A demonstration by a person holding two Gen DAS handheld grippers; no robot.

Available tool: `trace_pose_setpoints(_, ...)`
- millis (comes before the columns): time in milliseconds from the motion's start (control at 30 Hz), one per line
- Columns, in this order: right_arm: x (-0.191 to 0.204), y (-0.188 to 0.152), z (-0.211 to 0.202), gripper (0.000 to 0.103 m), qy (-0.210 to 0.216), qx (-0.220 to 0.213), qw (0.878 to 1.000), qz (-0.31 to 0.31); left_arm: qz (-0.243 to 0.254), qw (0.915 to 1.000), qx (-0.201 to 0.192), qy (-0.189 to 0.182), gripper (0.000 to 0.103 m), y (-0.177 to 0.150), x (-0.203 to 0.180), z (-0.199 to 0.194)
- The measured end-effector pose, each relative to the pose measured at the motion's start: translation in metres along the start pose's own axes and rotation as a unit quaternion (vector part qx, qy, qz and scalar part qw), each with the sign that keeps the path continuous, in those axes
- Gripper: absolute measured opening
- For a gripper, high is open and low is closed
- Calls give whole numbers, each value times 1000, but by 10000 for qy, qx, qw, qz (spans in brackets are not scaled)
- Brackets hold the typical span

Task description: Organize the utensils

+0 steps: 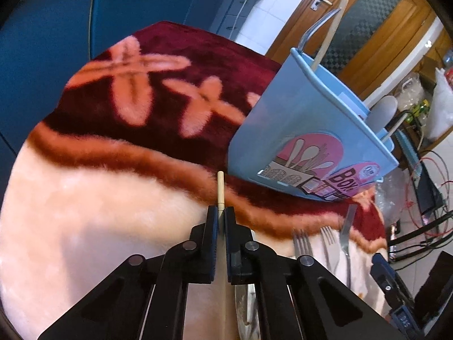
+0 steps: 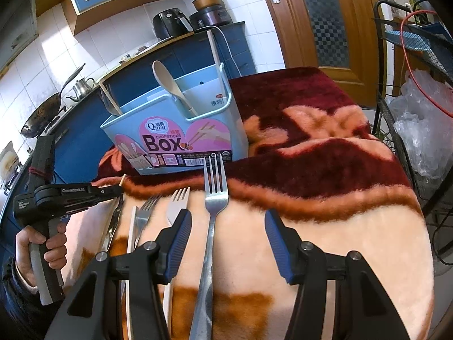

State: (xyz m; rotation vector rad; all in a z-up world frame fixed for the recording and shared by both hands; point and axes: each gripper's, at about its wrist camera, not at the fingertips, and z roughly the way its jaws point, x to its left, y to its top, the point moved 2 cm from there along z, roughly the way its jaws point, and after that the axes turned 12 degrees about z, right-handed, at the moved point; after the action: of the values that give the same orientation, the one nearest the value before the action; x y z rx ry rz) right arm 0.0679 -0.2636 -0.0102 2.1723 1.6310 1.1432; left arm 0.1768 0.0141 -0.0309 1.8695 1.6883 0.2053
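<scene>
Left wrist view: left hand-held gripper (image 1: pixel 221 212) level and low over the blanket-covered desk (image 1: pixel 85 226), aimed toward the dark red part of the blanket. Jaws pinched tight on a wooden chopstick (image 1: pixel 220 188); tip sticks out past the fingertips, rest of the stick runs back under the gripper body. Blue chopsticks box (image 1: pixel 300 130) ahead and to the right, looks tilted from the camera roll. Holds a clear plastic fork (image 1: pixel 317 27) and another chopstick (image 1: pixel 329 32) at the far end, a spoon (image 1: pixel 385 110) at the near end.

Right wrist view: right hand-held gripper (image 2: pixel 228 226) low over the cream part of the blanket, pointed at the box. Jaws spread wide, gripping nothing. Steel fork (image 2: pixel 211 226) lies between the two blue pads (image 2: pixel 181 238), tines toward the box; contact with either pad not clear. Left of it on the blanket: white plastic knife (image 2: pixel 177 212), second steel fork (image 2: pixel 145 212), white utensil handle (image 2: pixel 130 238), metal knife (image 2: pixel 113 221). Left hand (image 2: pixel 39 243) wrapped round the left gripper's grip at the desk's left edge, gripper held roughly horizontal, nose over the blanket, chopstick tip just showing beyond it. Wooden spoon (image 2: pixel 167 83) upright in the box's middle compartment, box upright at the desk's far side.
</scene>
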Motion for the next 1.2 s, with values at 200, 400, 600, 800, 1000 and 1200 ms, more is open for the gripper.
trace_pose_setpoints(200,7,1,6,57,-33,93,9999,-125,63,9995,-281,-156,4,-5,-3,-19)
trace_pose_setpoints(400,16,7,19,57,-84,257,9992,-300,252,9975,-638,-145,4,-8,-8,-39)
trace_pose_setpoints(600,21,11,35,57,-150,471,9979,-410,391,9956,-846,-79,4,-11,-9,-47)
trace_pose_setpoints(800,24,17,49,57,-185,612,9962,-597,476,9944,-935,-132,4,-14,-11,-49)
trace_pose_setpoints(1000,21,27,61,57,-23,632,9961,-607,625,9915,-1126,-198,4,-15,-17,-56)
trace_pose_setpoints(1200,19,27,62,26,-49,483,9965,-678,795,9878,-1332,-120,4,-14,-26,-65)
